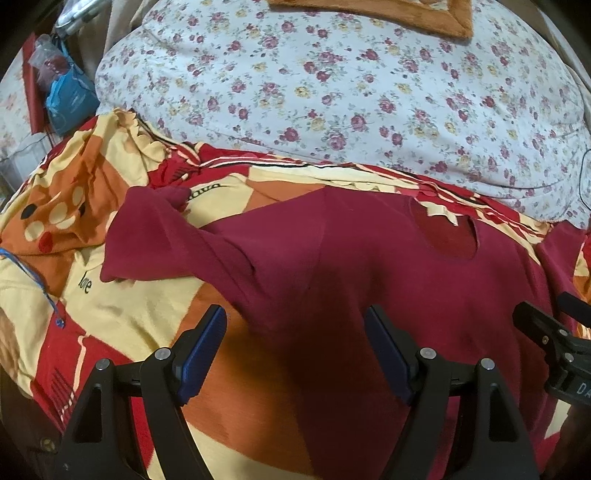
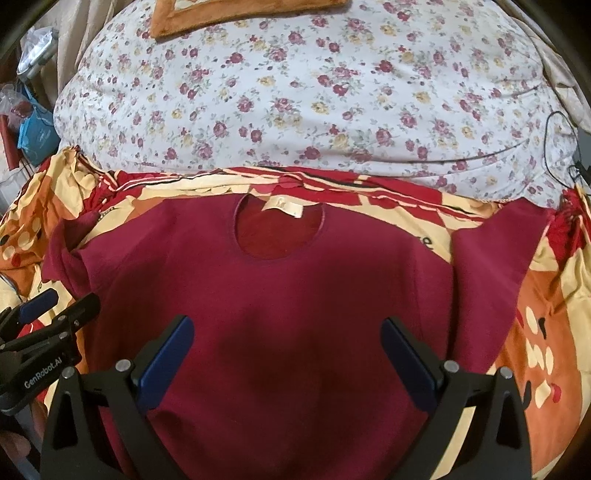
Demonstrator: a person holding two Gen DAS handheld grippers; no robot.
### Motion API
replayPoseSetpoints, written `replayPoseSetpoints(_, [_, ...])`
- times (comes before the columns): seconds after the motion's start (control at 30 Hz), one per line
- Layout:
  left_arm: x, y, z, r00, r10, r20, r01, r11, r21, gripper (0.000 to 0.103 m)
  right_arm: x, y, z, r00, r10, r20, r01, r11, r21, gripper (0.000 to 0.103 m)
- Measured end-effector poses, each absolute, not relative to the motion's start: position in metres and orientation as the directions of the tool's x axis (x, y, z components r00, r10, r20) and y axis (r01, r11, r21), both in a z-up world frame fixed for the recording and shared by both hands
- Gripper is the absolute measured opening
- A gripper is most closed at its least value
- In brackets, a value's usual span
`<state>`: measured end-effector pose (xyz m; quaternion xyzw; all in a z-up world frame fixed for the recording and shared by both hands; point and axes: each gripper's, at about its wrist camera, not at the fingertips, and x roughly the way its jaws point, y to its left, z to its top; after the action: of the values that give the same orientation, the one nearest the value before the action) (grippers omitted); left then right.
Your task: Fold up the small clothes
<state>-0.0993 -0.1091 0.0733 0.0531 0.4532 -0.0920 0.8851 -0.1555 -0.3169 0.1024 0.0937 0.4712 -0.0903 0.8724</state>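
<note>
A dark red T-shirt (image 2: 280, 295) lies flat on the patterned bedspread, neck hole (image 2: 279, 230) toward the far side with a cream label showing. It also shows in the left wrist view (image 1: 369, 266), with its left sleeve (image 1: 155, 229) rumpled. My left gripper (image 1: 295, 328) is open, above the shirt's left side, holding nothing. My right gripper (image 2: 288, 339) is open over the shirt's middle, holding nothing. Each gripper shows at the edge of the other's view: the right one (image 1: 554, 332), the left one (image 2: 59, 314).
The red, orange and cream bedspread (image 1: 129, 314) covers the bed. A white floral quilt (image 2: 295, 103) is heaped behind the shirt, with an orange cushion (image 2: 207, 14) on it. Bags and clutter (image 1: 62, 85) stand at the far left. A black cable (image 2: 554, 140) lies at the right.
</note>
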Motion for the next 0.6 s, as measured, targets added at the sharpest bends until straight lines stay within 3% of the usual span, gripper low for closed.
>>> replayPoseSetpoints(0.6, [-0.047,-0.041,0.077,0.583,-0.035,-0.812,0.029,0.999,-0.022,0.069,-0.136,-0.283,0.098,0.524,-0.008,-0.852,0.136,0.988,0.074,0.102])
